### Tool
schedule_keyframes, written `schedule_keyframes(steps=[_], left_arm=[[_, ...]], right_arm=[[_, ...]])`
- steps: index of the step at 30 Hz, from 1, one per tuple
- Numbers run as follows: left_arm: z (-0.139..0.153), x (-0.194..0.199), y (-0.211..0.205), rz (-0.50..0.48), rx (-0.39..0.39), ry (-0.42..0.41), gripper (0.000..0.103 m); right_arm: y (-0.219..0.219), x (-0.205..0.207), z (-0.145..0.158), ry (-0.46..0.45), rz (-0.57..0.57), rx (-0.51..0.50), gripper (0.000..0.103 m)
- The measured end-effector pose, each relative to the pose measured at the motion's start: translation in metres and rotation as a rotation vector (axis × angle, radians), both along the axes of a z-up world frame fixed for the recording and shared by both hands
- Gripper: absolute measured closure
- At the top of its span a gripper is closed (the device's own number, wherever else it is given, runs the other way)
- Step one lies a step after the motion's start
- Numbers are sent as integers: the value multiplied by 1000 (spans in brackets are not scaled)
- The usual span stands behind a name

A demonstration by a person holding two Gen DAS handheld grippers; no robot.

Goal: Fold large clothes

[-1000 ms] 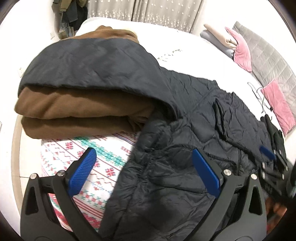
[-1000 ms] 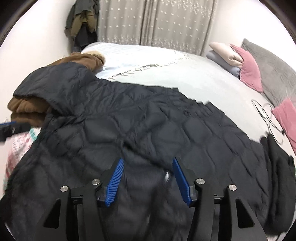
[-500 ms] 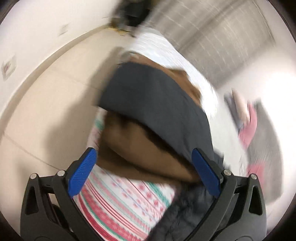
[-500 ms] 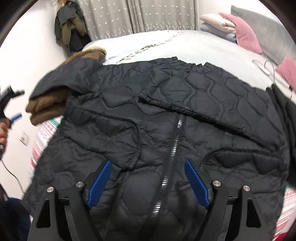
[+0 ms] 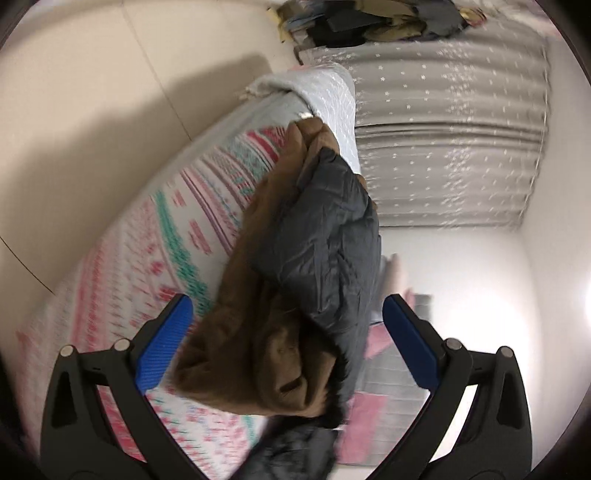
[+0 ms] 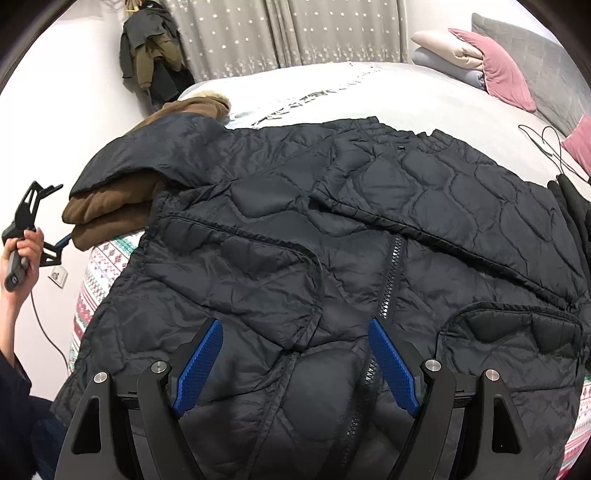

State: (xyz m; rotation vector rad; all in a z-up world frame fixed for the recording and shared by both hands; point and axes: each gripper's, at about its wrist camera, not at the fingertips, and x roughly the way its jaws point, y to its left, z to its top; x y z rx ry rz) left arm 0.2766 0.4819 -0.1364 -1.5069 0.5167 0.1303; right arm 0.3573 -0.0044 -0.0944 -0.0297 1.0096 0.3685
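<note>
A black quilted jacket (image 6: 369, 221) lies spread front-up on the bed, its zipper (image 6: 393, 273) running down the middle. One sleeve (image 6: 147, 155) drapes over a folded brown garment (image 6: 107, 214) at the bed's left edge. My right gripper (image 6: 297, 369) hovers open over the jacket's lower front, with nothing pressed between its blue pads (image 6: 199, 369). A hand (image 6: 22, 251) holds my left gripper (image 6: 62, 212) off the bed's left side. In the rolled left wrist view, that gripper (image 5: 286, 345) stands open facing the brown garment's (image 5: 258, 350) end and the black sleeve (image 5: 328, 236), without gripping either.
A patterned sheet (image 5: 155, 236) covers the bed edge. Pink pillows (image 6: 506, 70) and a grey headboard (image 6: 554, 62) sit at the far right, with a wire hanger (image 6: 546, 144) and a black garment (image 6: 576, 221) nearby. Clothes (image 6: 151, 55) hang by the curtain (image 6: 295, 29). A wall socket (image 6: 59, 275) and cable are at left.
My left gripper has swung off the jacket to the bed's left side and rolled, now facing the brown pile's end. My right gripper's jaws have widened and it has tipped down over the zipper.
</note>
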Motion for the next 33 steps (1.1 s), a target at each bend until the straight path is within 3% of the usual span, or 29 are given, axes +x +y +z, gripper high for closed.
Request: schedule_keyframes(steps=[3,8,14,15,18,29,33], left_arm=[[-2,8,-1,28,-39,-29,3],[5,14,2,69,-6,-35,19],[12,13,7,98,81,0,77],[15,12,8,98,88,-24,93],[30,8,8,121,147,-34,95],[129,-5,-36,127,509,-144,98],[162,1,-64,101,655,-175,98]], right_arm=[[-5,1,0,1,-16,8,21],[-10,2,2,-11,-29,5,21],[-5,1,5,-36,-18,-15,21],[-5,1,4,-33,-17,-13,21],[-7,2,3,-19,-23,-8,21],[-37,0,36,-69,-81,82,21],[-63,9,39,-34,-139,147,21]])
